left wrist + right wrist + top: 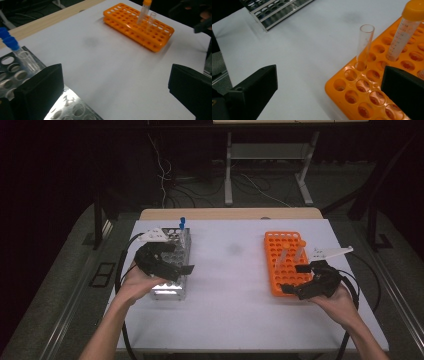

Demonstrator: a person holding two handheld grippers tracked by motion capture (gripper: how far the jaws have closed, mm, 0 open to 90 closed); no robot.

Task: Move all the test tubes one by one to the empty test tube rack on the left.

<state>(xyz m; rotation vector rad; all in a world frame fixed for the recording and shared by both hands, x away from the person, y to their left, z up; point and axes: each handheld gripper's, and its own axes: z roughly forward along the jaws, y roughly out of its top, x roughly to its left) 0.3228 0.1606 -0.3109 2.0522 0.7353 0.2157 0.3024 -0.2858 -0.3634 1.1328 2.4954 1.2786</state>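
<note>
- Hovering at left of high view over metal rack (172, 265): left gripper (172, 262), jaws spread wide, nothing between.
- Sitting at right, lower edge of orange rack (286, 262): right gripper (300, 280), jaws apart, empty.
- Standing in orange rack, upper right of right gripper view: capped tube (403, 32) & open clear tube (364, 43).
- Blue-capped tube (18, 51) in metal rack, far left of left gripper view.

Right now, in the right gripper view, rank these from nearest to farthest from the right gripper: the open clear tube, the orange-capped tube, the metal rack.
1. Open clear tube: upright in the orange rack, near its edge.
2. Orange-capped tube: in the same rack, just behind, to the right.
3. Metal rack: across the white table, top left.
</note>
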